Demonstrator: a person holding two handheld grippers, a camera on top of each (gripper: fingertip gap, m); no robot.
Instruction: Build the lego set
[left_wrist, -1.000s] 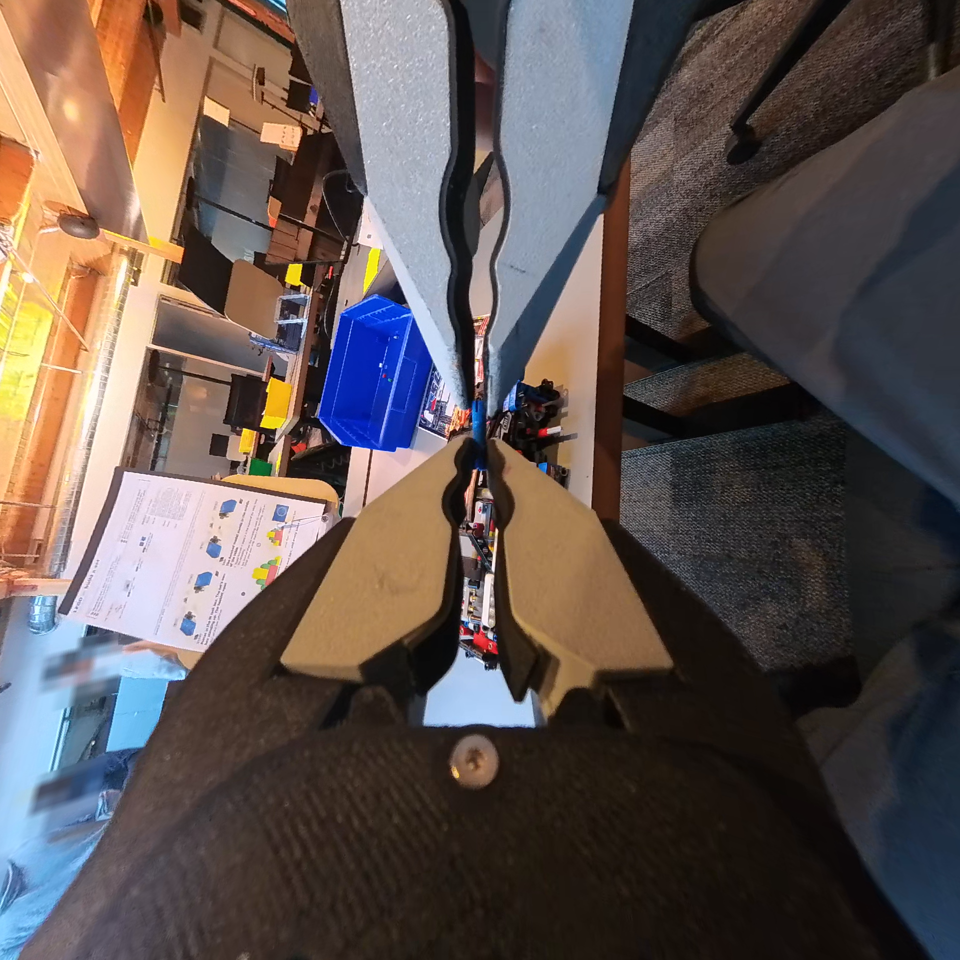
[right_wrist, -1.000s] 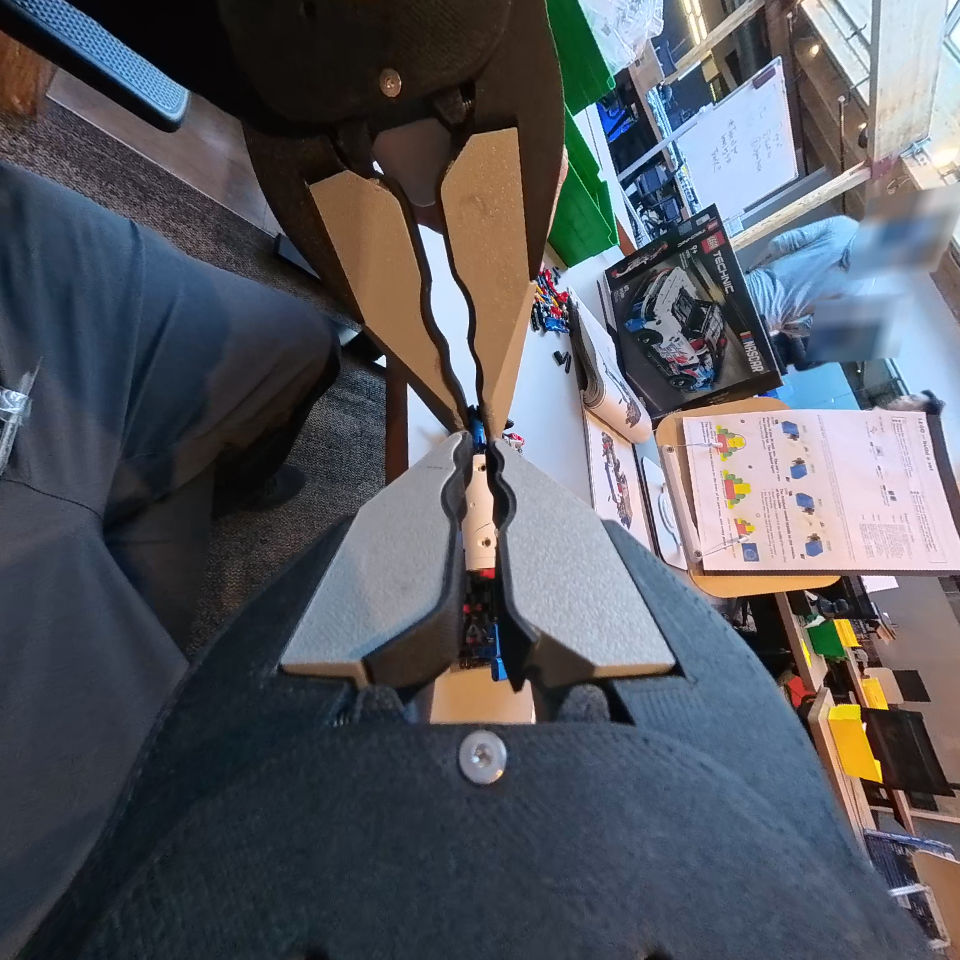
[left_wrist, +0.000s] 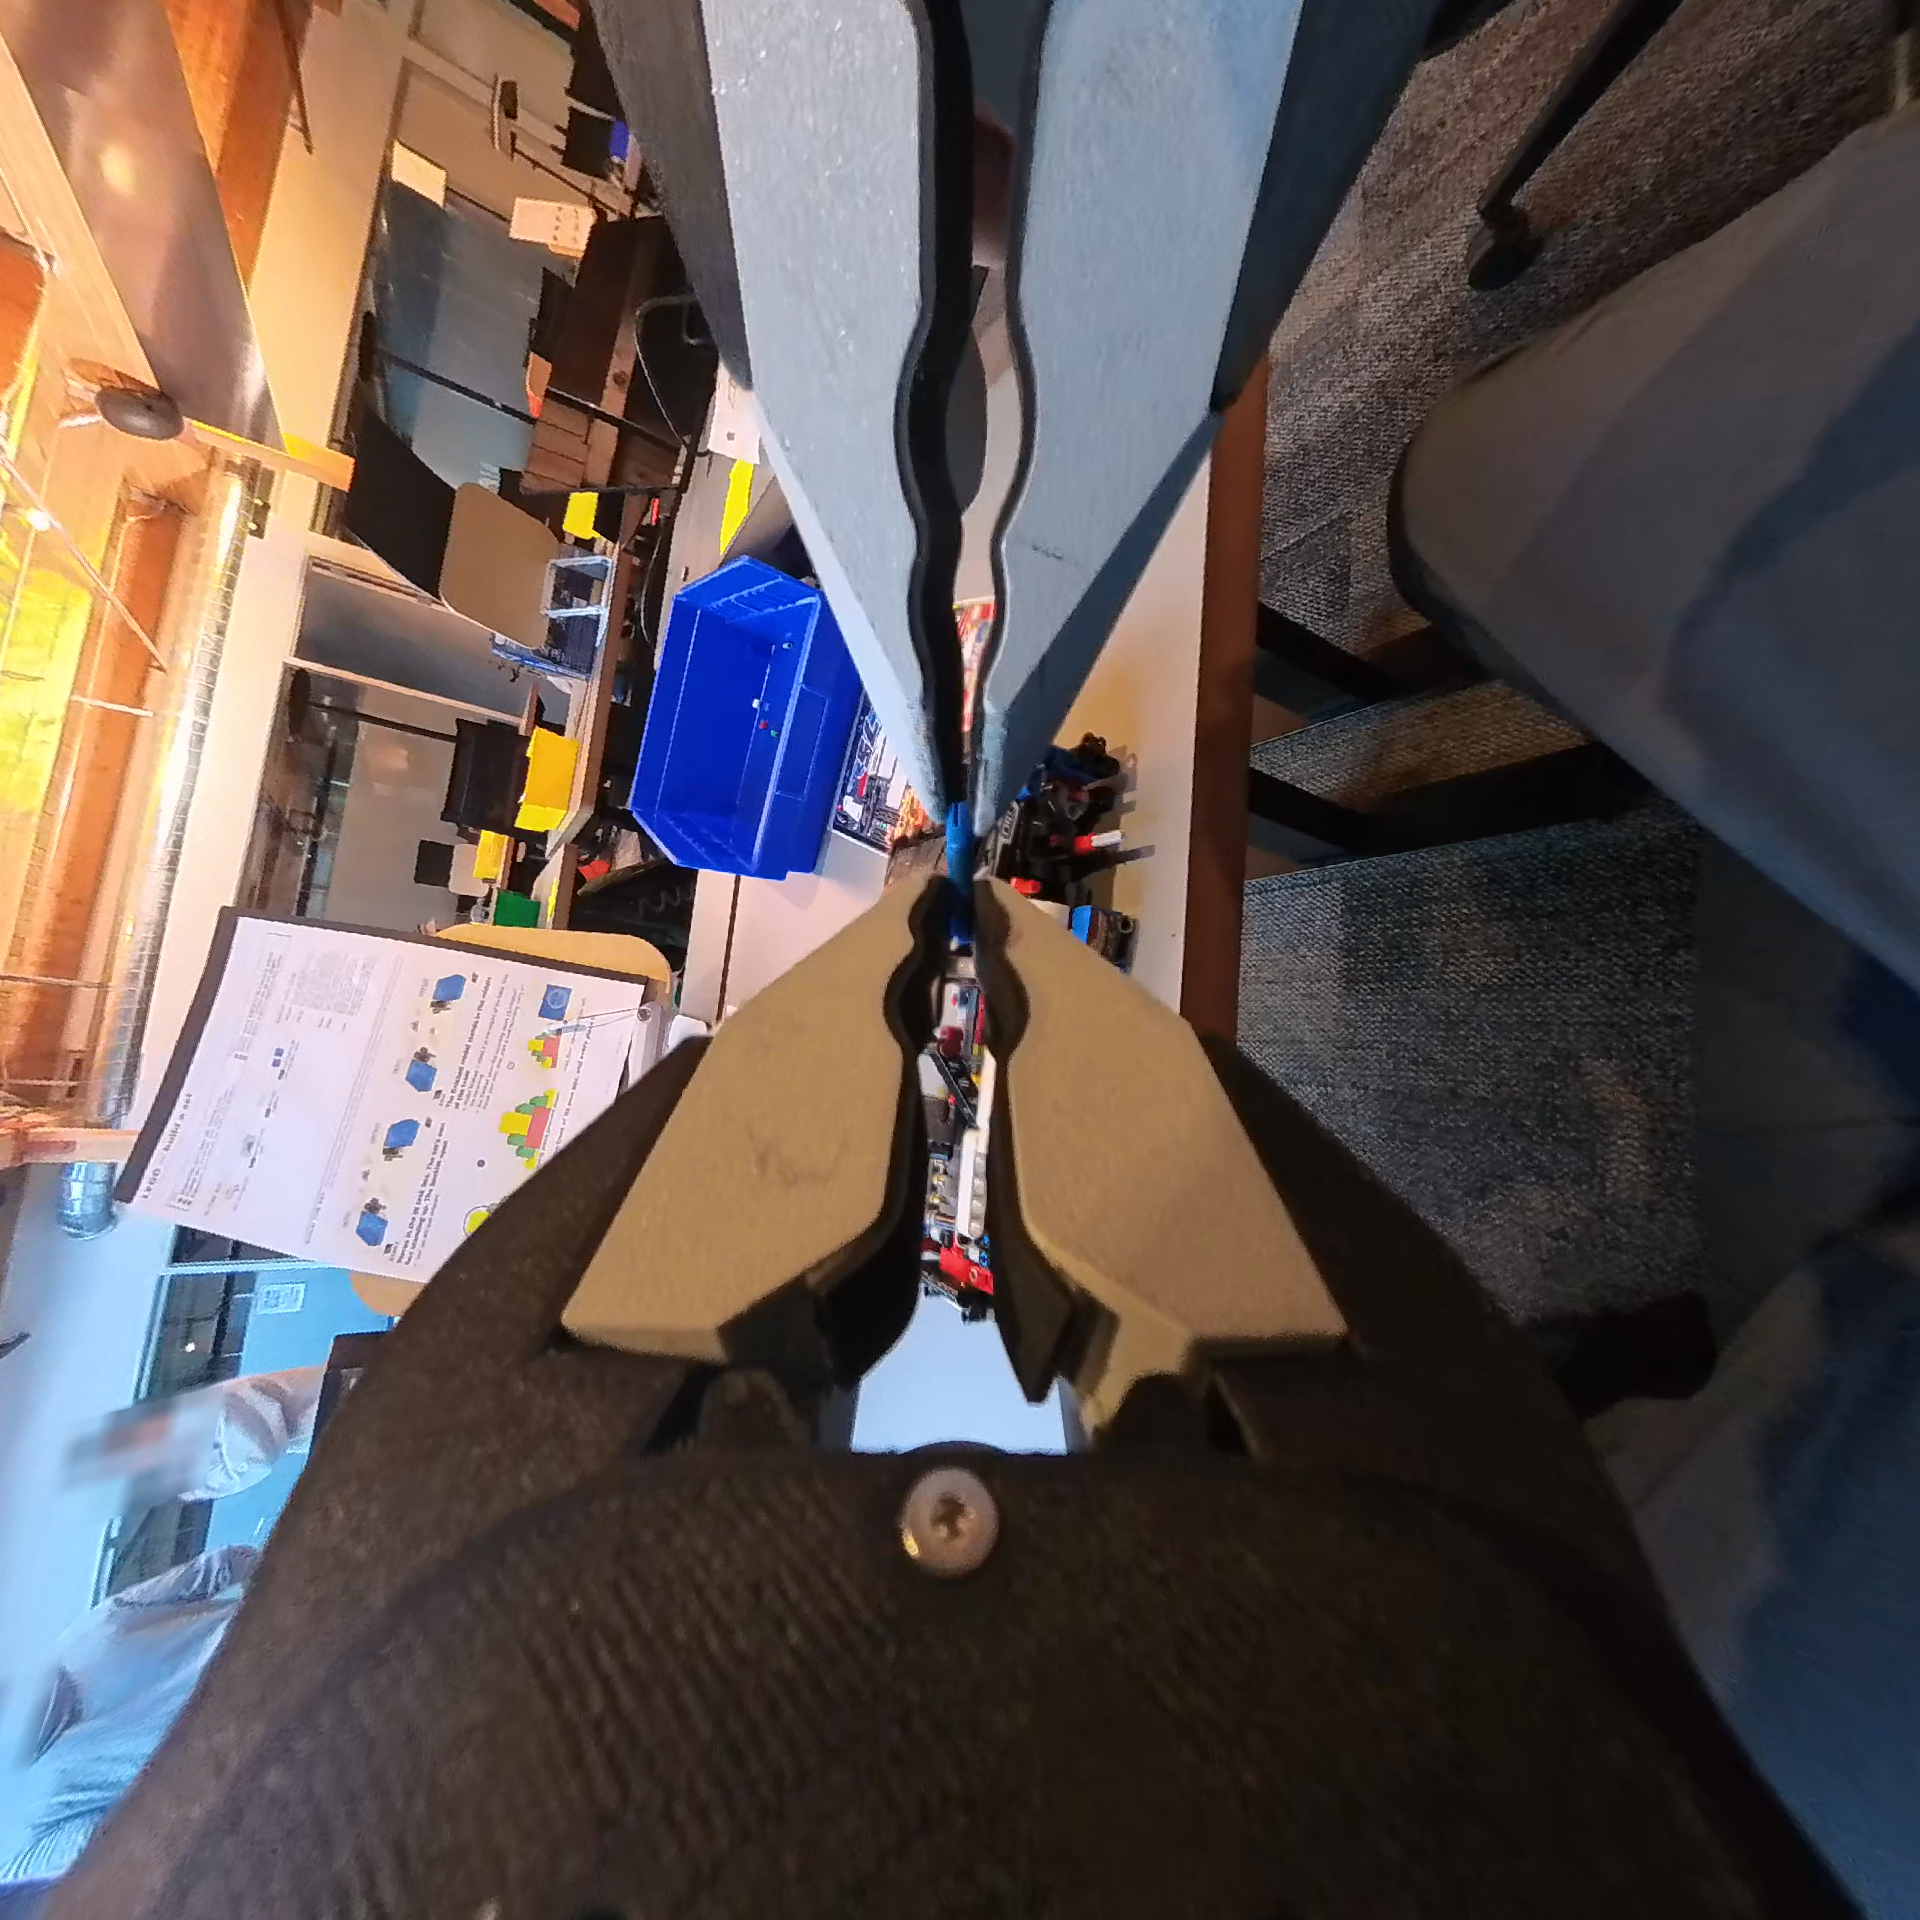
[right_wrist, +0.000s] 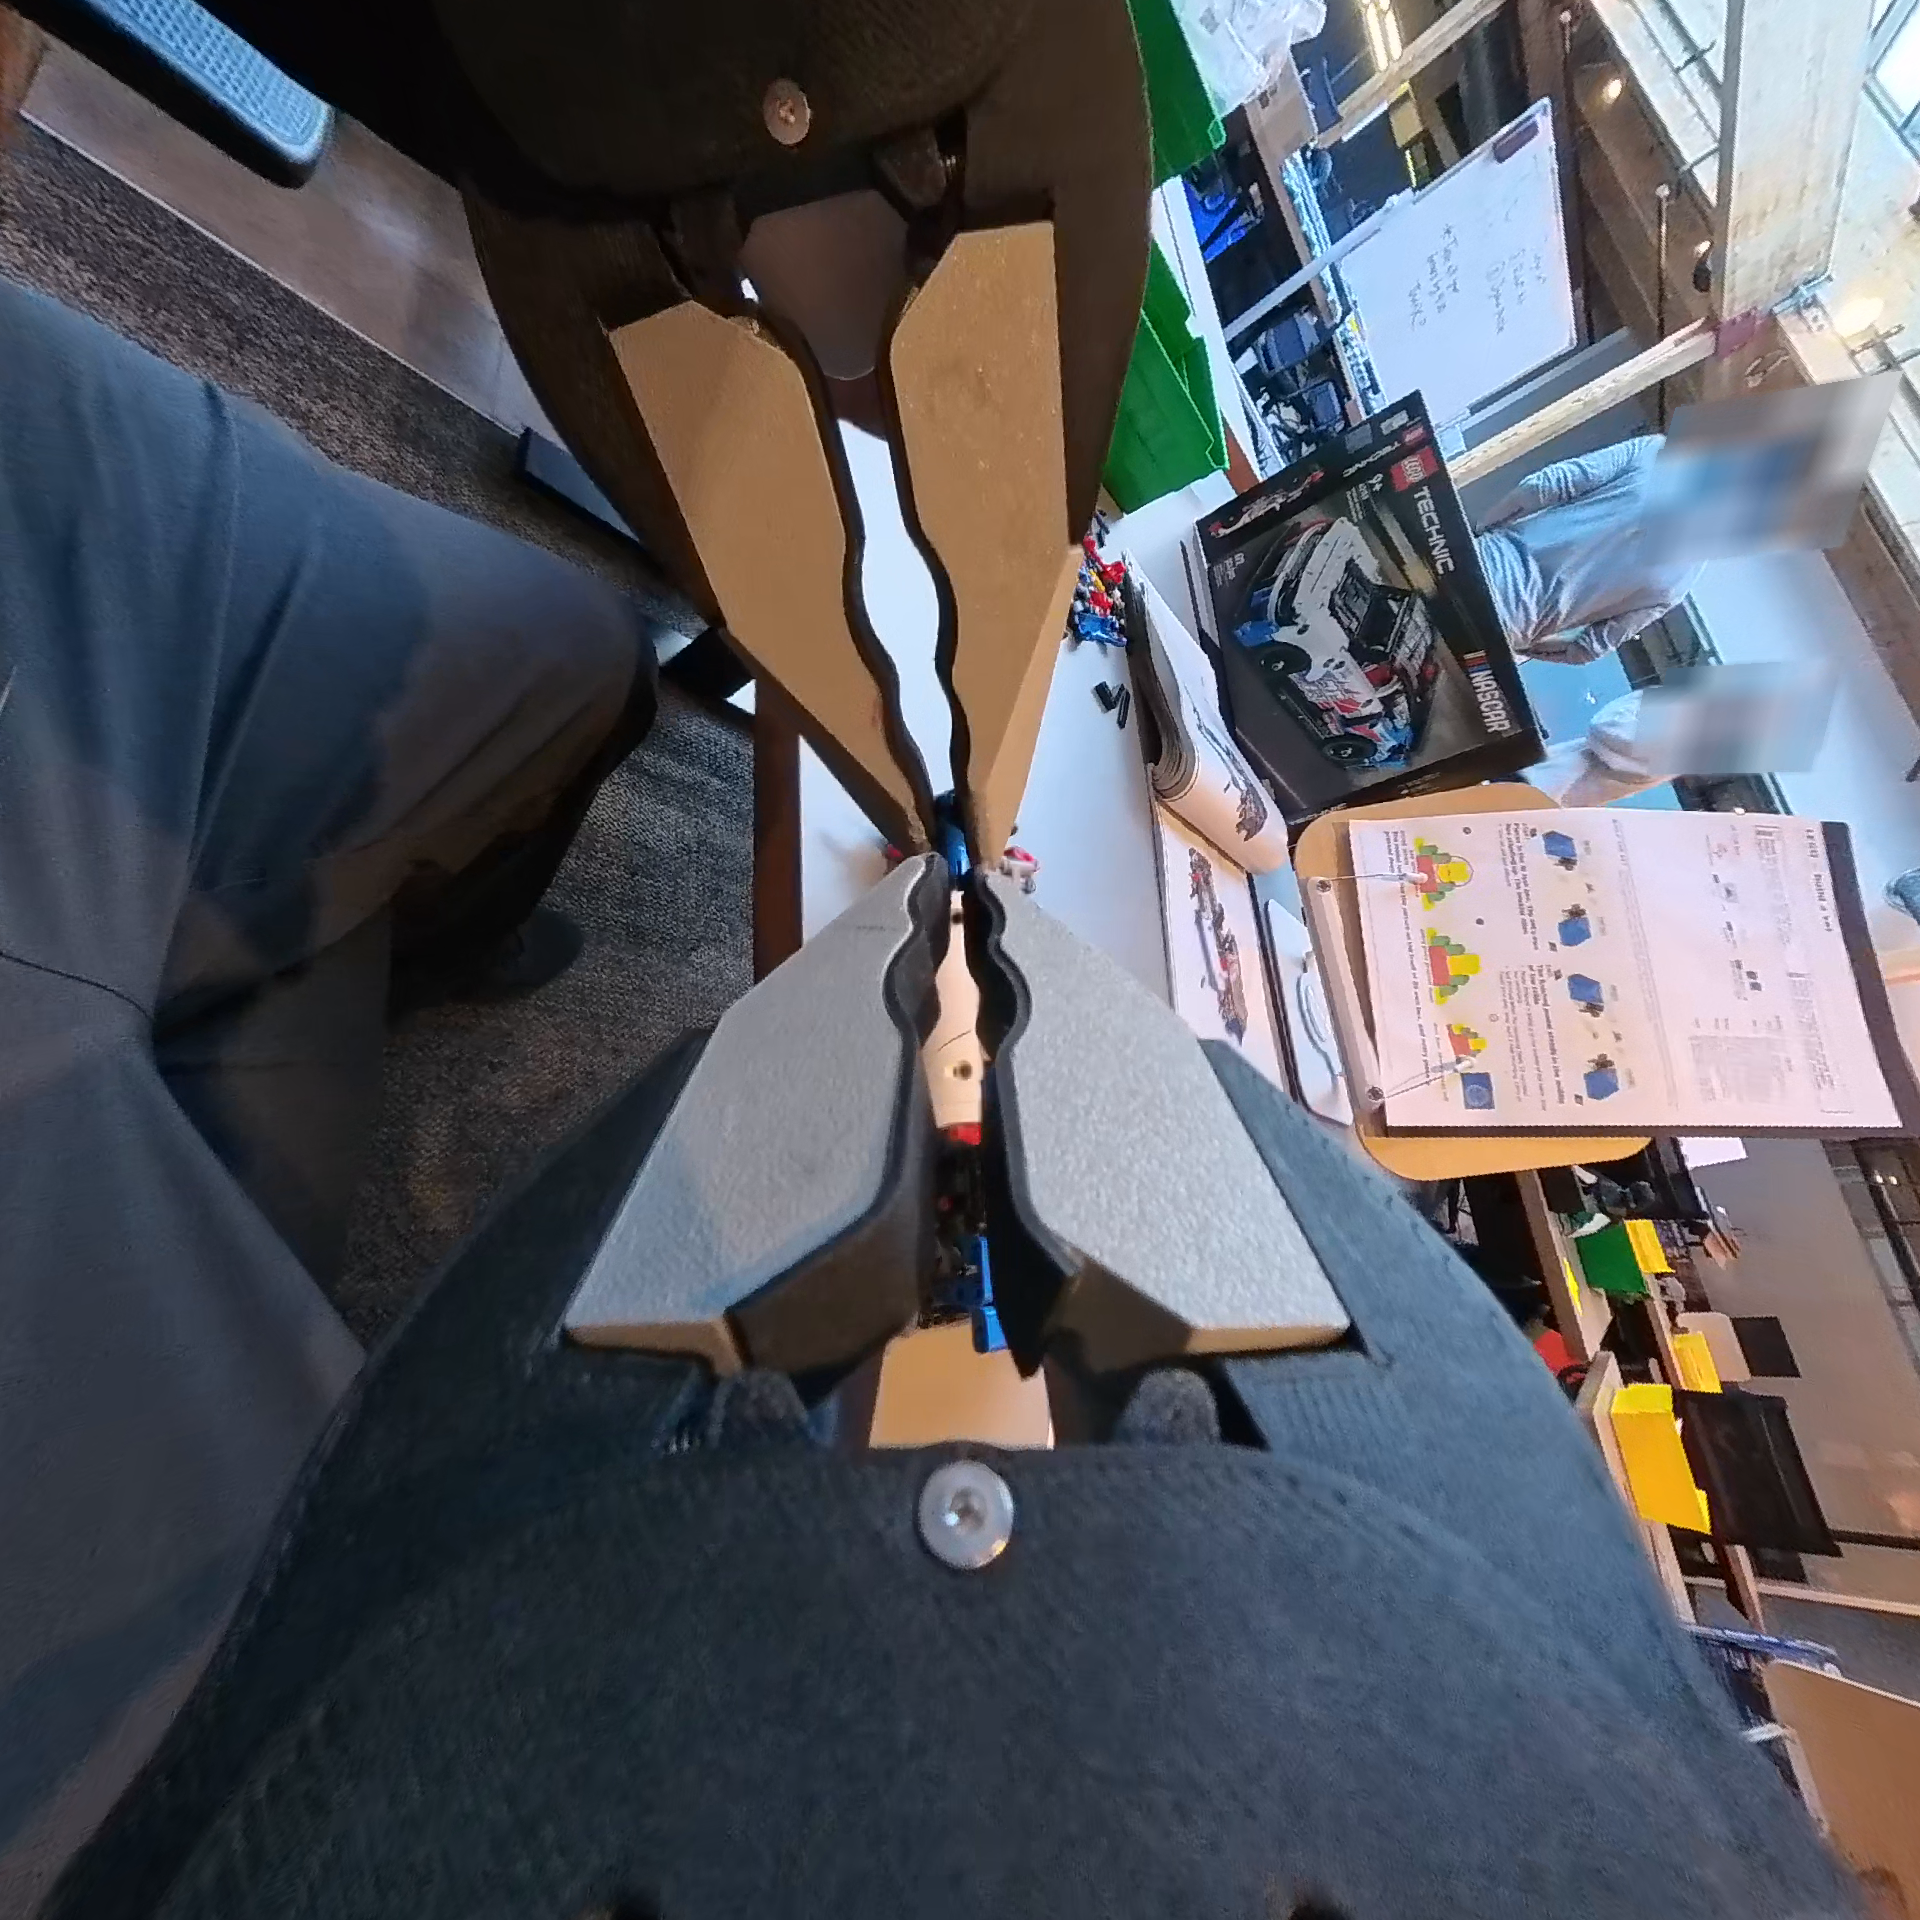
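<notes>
The two grippers meet tip to tip above the edge of a white table (left_wrist: 1132, 665), and a small blue piece (left_wrist: 958, 831) sits right between them. The left gripper (left_wrist: 961, 914), with tan fingers, is closed on the near end of that blue piece; the right gripper (left_wrist: 961, 779), with grey fingers, pinches its far end from the opposite side. In the right wrist view the same blue piece (right_wrist: 951, 840) shows only as a sliver where the tips of the right gripper (right_wrist: 961, 899) and the left gripper (right_wrist: 951, 831) come together.

Most of the piece is hidden by the fingertips, so its shape is hard to make out. Behind the fingers a partly built model (left_wrist: 961, 1122) of white, red and black parts shows through the gap, lying on the table.

Loose parts (left_wrist: 1060, 821) lie on the table just beyond the tips. A blue bin (left_wrist: 727, 727) stands farther off, and the set's box (right_wrist: 1361, 613) leans near an open booklet (right_wrist: 1205, 769).
</notes>
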